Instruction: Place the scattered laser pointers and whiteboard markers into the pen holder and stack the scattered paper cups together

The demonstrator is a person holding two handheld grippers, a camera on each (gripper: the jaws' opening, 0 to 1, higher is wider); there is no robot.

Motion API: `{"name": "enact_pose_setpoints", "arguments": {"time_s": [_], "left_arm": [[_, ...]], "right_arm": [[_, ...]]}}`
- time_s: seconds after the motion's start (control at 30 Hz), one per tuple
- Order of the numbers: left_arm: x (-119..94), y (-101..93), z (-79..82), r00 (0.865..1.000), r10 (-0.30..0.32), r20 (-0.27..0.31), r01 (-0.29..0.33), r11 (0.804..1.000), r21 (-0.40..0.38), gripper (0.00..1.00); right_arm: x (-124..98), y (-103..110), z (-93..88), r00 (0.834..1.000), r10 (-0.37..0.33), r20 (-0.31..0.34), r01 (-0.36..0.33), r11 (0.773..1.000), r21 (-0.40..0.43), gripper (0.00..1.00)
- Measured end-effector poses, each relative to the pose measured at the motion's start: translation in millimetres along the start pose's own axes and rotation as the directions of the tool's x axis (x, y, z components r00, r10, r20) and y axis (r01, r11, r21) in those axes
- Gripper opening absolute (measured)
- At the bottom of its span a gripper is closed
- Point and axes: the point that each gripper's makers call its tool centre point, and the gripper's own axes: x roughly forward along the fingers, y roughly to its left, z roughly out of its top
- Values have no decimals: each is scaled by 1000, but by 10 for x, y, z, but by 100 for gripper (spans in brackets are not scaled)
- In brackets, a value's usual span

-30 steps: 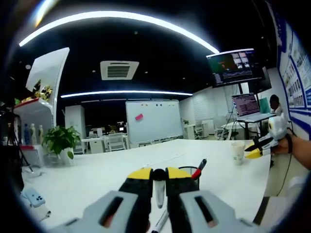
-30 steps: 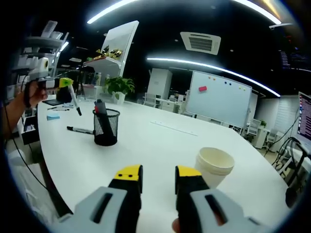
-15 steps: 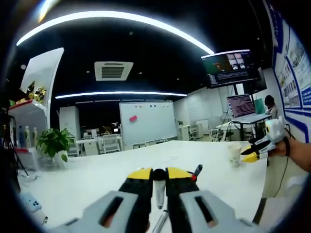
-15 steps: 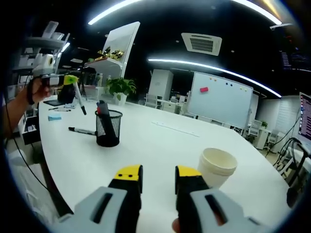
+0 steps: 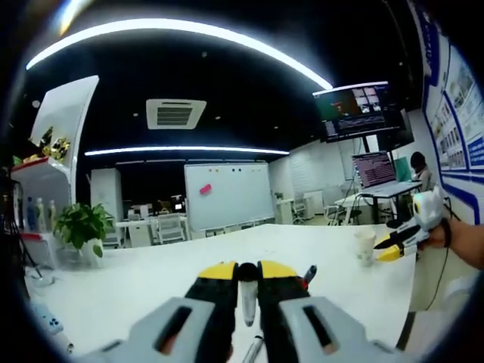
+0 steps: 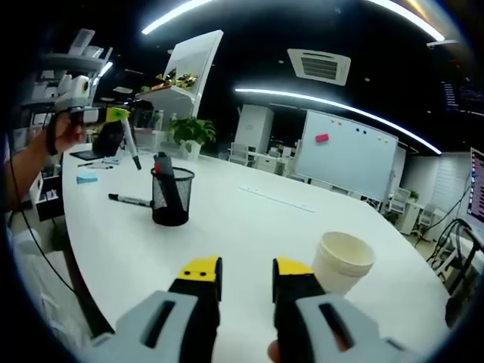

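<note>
A whiteboard marker (image 5: 247, 291) sits clamped upright between my left gripper (image 5: 247, 274) jaws, raised above the white table (image 6: 249, 227) (another marker (image 6: 128, 200) lies flat there). Just beside that one stands the mesh pen holder (image 6: 172, 198). My right gripper (image 6: 246, 270) is parted, empty, near stacked paper cups (image 6: 342, 262).

White table (image 6: 249, 227); black mesh pen holder (image 6: 171, 197); cream, perhaps off-white, paper cups (image 6: 342, 263)
</note>
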Motion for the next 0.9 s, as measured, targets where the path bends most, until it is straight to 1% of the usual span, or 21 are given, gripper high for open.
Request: {"name": "enact_pose_setpoints", "arguments": {"time_s": [0.43,0.9], "left_arm": [[122,-122,184,999,-33,34,32,999,21,11],[254,-210,279,996,-62,59,60,997,38,11]], "right_arm": [[-2,-33,-13,1000,-4,-1,4,1000,0,27],[-27,-65,1,1000,-14,-2,14,1000,-3,27]]}}
